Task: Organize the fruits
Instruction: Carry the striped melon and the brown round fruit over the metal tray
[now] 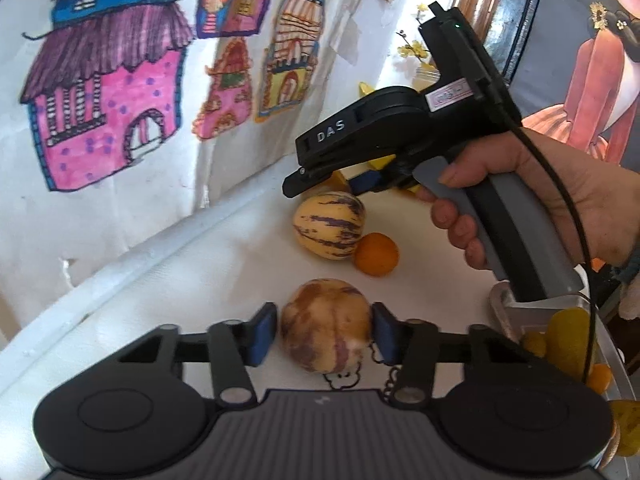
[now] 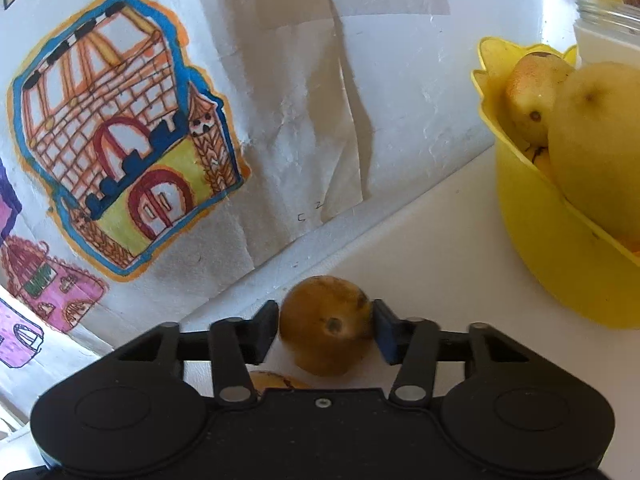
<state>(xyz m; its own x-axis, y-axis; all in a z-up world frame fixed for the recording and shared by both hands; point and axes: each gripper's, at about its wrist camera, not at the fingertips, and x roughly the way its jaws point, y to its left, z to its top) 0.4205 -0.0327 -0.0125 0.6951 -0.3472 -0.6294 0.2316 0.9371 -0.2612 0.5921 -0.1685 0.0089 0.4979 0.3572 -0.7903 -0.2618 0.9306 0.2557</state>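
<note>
Left gripper [image 1: 325, 334] angled downward clamps a striped fruit [image 1: 326, 326] on the table [image 1: 208, 280].

black right gripper [image 1: 320, 184] marked "das", grey handle, black cable, blue pads [image 1: 264, 332].

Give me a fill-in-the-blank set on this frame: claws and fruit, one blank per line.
1. The left claw brackets a ____-streaked melon.
2. An orange touches a second streaked melon on the ____ table.
3. The right claw brackets a brown fruit beside the ____ bowl.

Missing: purple; white; yellow
</note>
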